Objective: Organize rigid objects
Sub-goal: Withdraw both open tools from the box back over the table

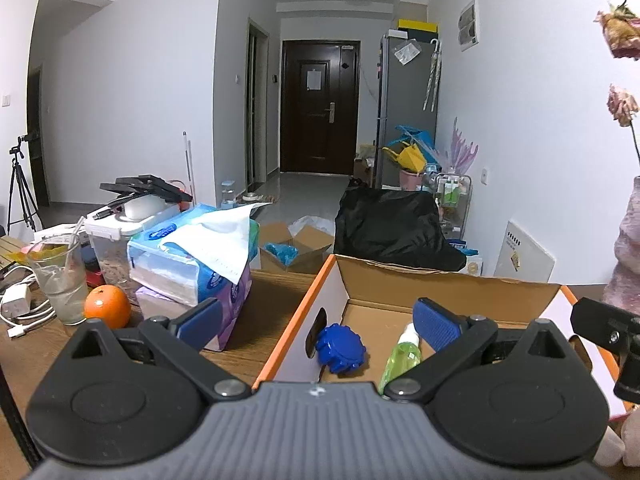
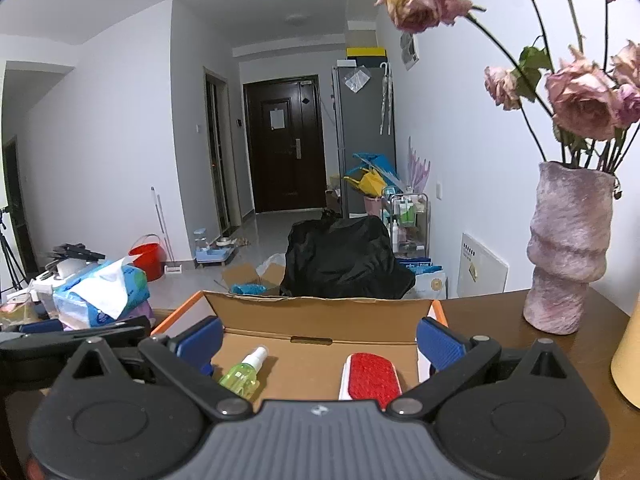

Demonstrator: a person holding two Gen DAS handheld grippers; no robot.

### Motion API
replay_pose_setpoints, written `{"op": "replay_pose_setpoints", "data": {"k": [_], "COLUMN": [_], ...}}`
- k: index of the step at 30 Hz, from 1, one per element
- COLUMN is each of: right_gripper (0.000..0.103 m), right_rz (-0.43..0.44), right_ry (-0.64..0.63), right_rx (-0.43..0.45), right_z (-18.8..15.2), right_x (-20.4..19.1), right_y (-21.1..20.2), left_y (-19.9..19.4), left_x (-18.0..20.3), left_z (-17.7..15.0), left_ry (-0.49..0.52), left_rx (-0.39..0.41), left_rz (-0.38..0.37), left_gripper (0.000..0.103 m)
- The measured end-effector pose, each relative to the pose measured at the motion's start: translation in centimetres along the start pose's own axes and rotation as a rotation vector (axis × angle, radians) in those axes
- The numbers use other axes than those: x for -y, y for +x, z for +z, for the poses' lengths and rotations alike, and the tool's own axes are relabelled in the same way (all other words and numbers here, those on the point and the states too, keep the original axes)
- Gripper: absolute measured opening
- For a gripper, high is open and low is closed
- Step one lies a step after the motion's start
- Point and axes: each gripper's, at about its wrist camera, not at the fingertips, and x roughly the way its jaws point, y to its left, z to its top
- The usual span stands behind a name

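An open cardboard box (image 1: 440,284) with an orange rim stands on the wooden table; it also shows in the right wrist view (image 2: 320,312). Inside lie a blue ridged plastic piece (image 1: 340,348), a green spray bottle (image 1: 402,356) (image 2: 244,372) and a red-and-white lint brush (image 2: 370,376). My left gripper (image 1: 318,320) is open and empty, hovering over the box's left wall. My right gripper (image 2: 320,338) is open and empty above the box's near side.
Left of the box are tissue packs (image 1: 192,256), an orange (image 1: 107,306), a glass (image 1: 60,280), a plastic container (image 1: 116,236) and chargers (image 1: 18,300). A pink vase (image 2: 564,256) with dried roses stands on the right. A yellow object (image 2: 628,360) is at the far right.
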Motion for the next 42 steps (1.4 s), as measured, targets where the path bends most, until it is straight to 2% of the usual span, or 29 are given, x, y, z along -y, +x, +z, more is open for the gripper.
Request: {"op": "replay_pose_setpoints", "data": {"k": [14, 42], "right_gripper": [0.103, 0.103], "right_rz": [-0.003, -0.060], "right_ry": [-0.047, -0.110], "right_rx": [-0.004, 0.003], "right_z": [-1.9, -7.1], "right_x": [0.7, 2.1], "right_y": [-4.4, -13.0], "left_y": [-4.2, -12.2], "left_x": [-1.5, -4.9], "left_z": [-1.9, -6.7], "left_ry": [0.017, -0.010], "left_rx": [0.011, 0.007], "left_rz": [0.014, 0.034], "left_gripper": [0.103, 0.103]}}
